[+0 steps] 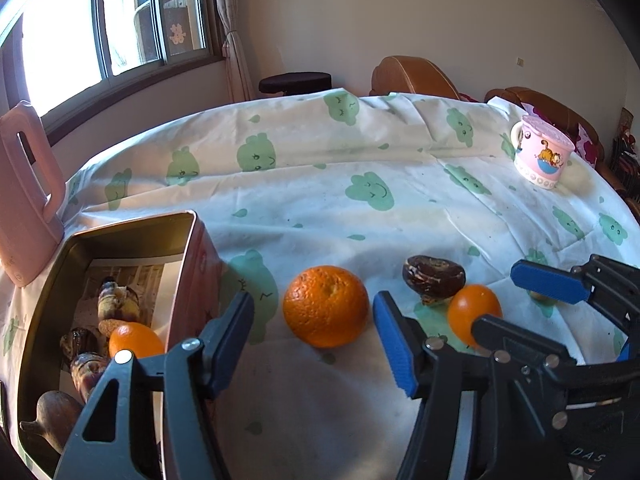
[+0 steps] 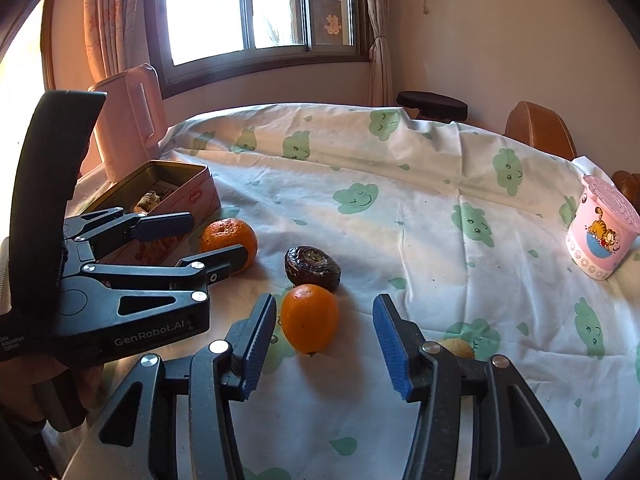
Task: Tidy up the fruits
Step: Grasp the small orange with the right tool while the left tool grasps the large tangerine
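Two hand-held grippers hover low over a table draped in a white cloth point(image 1: 320, 184) printed with green clouds. The left gripper point(image 1: 316, 340) has its jaws apart, blue pads clear of the large orange point(image 1: 326, 306) that lies on the cloth just ahead of the gap between them; nothing is gripped. To its left, close beside the near finger, stands an open metal tin point(image 1: 192, 264) already holding a small orange point(image 1: 134, 340) and several dark, shrivelled fruits.

The right gripper point(image 2: 326, 344) is likewise parted and empty, with a smaller orange point(image 2: 310, 318) resting on the cloth just ahead of its jaws, nearer the left pad and touching neither. A small tan fruit point(image 2: 458, 347) peeks out behind its right finger.

Just beyond that smaller orange lies a dark brown wrinkled fruit point(image 2: 313, 268), close to it. Farther left of the tin stands a pink jug point(image 2: 130, 124) with a handle. Well off to the right, near the table's far edge, sits a pink cartoon mug point(image 2: 600, 232) with a lid. Brown chairs point(image 1: 414, 76) and a sunlit window point(image 2: 256, 4) fill the background.
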